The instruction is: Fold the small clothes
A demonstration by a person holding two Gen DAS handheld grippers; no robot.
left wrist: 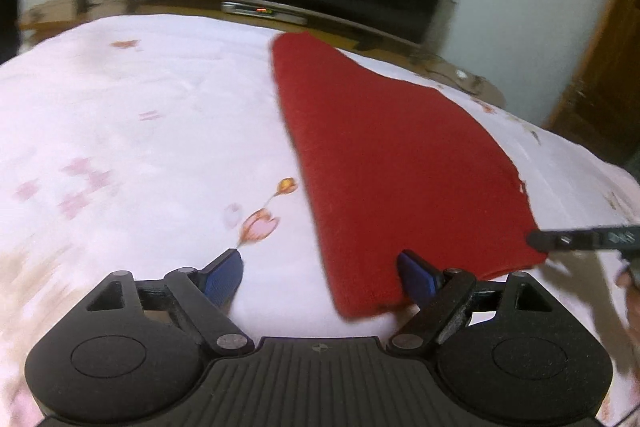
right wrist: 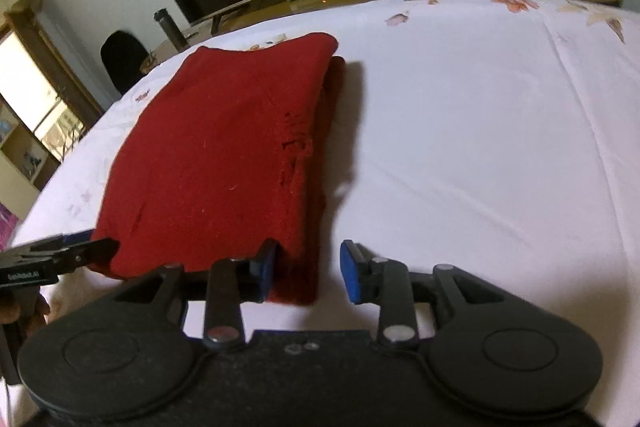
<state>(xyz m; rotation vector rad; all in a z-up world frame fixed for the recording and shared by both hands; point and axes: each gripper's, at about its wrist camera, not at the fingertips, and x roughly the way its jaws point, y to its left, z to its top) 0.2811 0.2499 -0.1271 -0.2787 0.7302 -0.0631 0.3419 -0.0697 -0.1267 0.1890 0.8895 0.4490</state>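
The red knitted garment (right wrist: 224, 155) is lying folded on the white flowered bedsheet (right wrist: 480, 147), its long axis running away from you. Your two grippers are sitting at its near short edge: the left gripper (left wrist: 320, 277) spread at the left corner, the right gripper (right wrist: 308, 271) spread at the right corner, both pinching nothing.

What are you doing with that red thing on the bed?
A person is folding a red knitted garment on a white bedsheet printed with pink flowers, using a black two-finger gripper with blue pads in each hand. The left gripper and the right gripper are both open at the garment's near edge, one at each corner. The garment already lies doubled over and flat.
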